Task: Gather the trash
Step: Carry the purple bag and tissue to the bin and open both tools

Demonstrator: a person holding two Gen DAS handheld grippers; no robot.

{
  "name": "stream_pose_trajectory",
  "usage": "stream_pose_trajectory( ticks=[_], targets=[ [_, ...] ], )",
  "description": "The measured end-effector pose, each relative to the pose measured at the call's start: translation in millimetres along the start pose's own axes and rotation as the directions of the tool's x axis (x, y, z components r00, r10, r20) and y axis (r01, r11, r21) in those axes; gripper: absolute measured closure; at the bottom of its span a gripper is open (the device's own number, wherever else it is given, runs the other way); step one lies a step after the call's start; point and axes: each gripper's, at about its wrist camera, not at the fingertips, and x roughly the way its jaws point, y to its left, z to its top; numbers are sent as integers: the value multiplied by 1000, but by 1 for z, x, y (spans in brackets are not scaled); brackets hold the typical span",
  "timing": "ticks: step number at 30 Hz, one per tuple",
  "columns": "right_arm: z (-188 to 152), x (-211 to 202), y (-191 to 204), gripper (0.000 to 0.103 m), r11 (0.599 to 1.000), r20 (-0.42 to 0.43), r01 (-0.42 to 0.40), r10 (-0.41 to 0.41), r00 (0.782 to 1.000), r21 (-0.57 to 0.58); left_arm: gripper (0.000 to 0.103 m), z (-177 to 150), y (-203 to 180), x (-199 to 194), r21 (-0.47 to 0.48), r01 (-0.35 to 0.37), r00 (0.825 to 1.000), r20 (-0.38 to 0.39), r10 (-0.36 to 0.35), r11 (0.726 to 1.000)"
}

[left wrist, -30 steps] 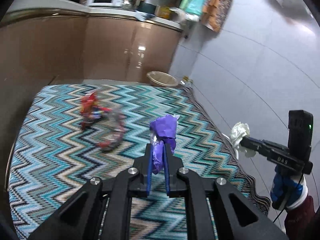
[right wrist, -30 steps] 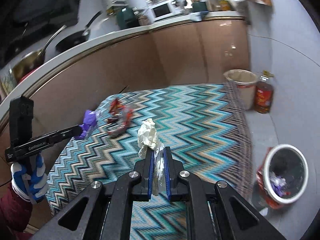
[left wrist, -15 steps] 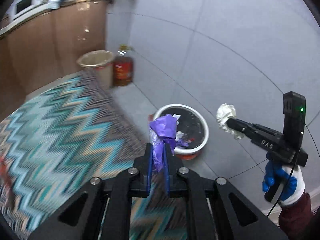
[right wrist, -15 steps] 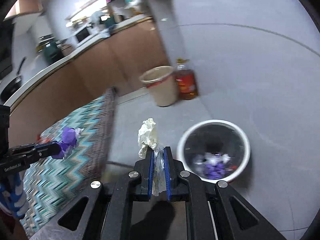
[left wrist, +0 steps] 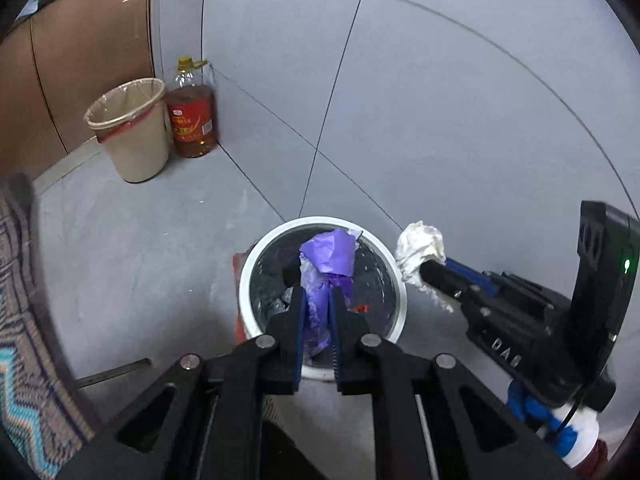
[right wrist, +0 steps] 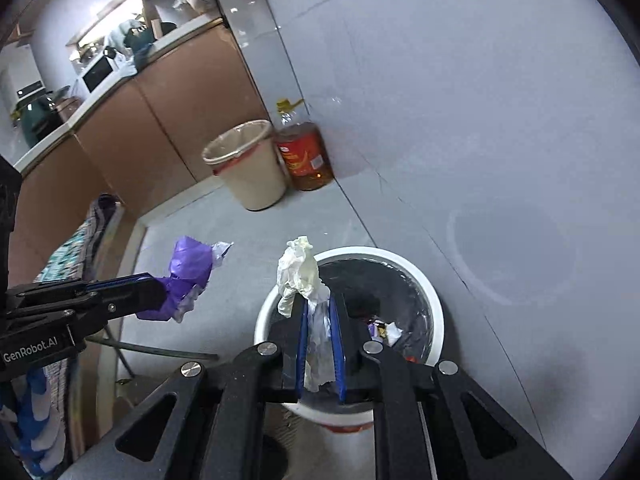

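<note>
purple wrapper [left wrist: 329, 258] pinched in left tongs [left wrist: 317, 300]; white tissue [right wrist: 301, 270] in right tongs [right wrist: 319, 314].

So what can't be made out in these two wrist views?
- White-rimmed, black-lined bin: near side and part of its contents, hidden by each tool's fingers in both views.
- Litter inside: too small to identify, right view.
- Red label on amber oil bottle: print too small, both views.
- Zigzag-patterned rug: cut off at the left edge.

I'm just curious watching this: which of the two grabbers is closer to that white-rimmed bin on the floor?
Hard to separate. In each camera's own view, the left gripper with the purple wrapper and the right gripper with the white tissue hang over the white-rimmed bin.
</note>
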Motion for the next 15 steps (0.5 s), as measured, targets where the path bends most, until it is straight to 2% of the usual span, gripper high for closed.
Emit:
stream_pose_trajectory(
  ticks=[3, 5, 6, 7, 15],
  targets=[
    [2, 15, -9, 85, 1000, -2, 18, -18, 1000, 12, 88, 9, -1, 16, -17, 21, 1000, -5, -21, 1000],
    [2, 22, -12, 75, 999, -6, 26, -26, 1000, 18, 79, 11, 0, 20, -26, 27, 1000, -3, -27, 999],
    [2, 25, -14, 73, 999, -8, 35, -35, 999, 20, 71, 13, 1, 23, -34, 34, 999, 1, -34, 999],
    [2, 26, -15, 71, 999, -9, 40, -40, 999, 21, 67, 14, 2, 24, -37, 38, 999, 5, -38, 999],
    [-4, 18, -18, 71, 998, -7, 66, -66, 998, 20, 66, 13, 5, 14, -53, 59, 998, 23, -58, 997]
  ],
)
